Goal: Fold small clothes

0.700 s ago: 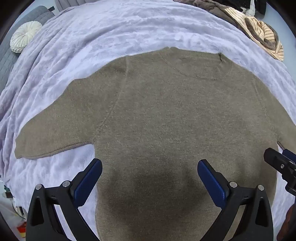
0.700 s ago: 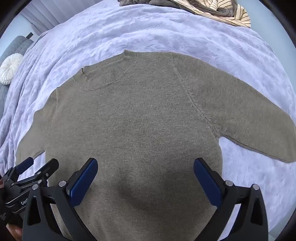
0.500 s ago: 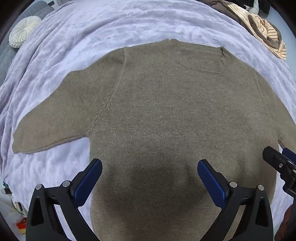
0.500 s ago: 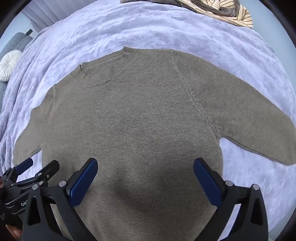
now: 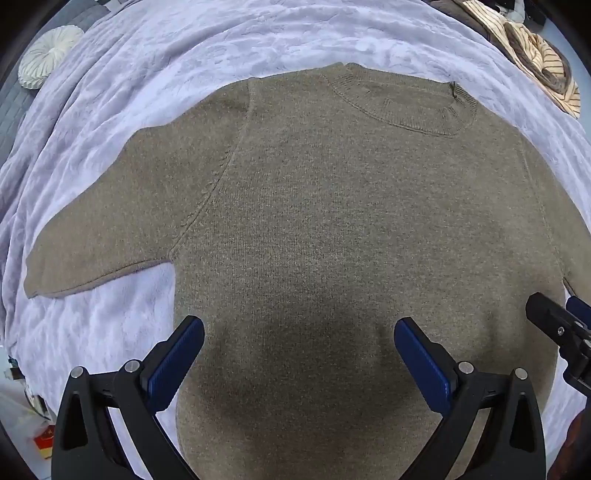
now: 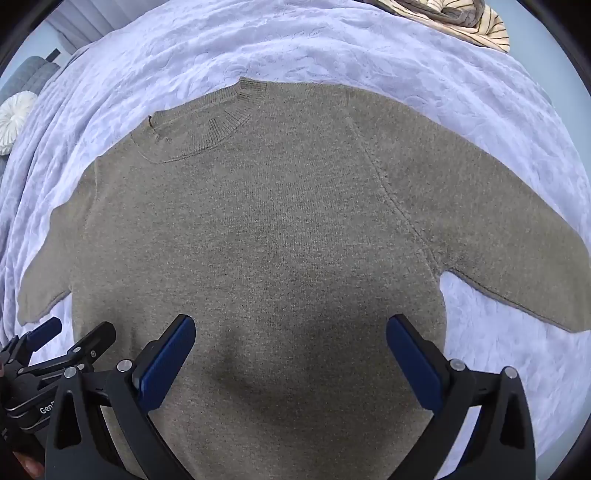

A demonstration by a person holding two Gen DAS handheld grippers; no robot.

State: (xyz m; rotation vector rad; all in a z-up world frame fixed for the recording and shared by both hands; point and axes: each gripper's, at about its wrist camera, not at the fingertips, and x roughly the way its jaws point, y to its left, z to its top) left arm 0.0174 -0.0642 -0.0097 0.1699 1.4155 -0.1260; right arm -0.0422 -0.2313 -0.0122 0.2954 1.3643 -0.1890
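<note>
Lying flat and unfolded on the blanket [image 5: 258,48], the sweater [image 5: 332,221] is hovered over by the wide-open left gripper [image 5: 299,343] and right gripper [image 6: 291,339], every fold left undone.

Left gripper [image 5: 298,345], right gripper [image 6: 291,343]: agape.

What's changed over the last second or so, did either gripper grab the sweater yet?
No grab. Both cameras have eased forward and lower over the olive sweater, which now fills more of each view; its neckline sits lower in frame. The left gripper and right gripper stay wide open, holding nothing. The sweater still lies flat, sleeves spread, on the lavender blanket; the striped garment is unmoved.
</note>
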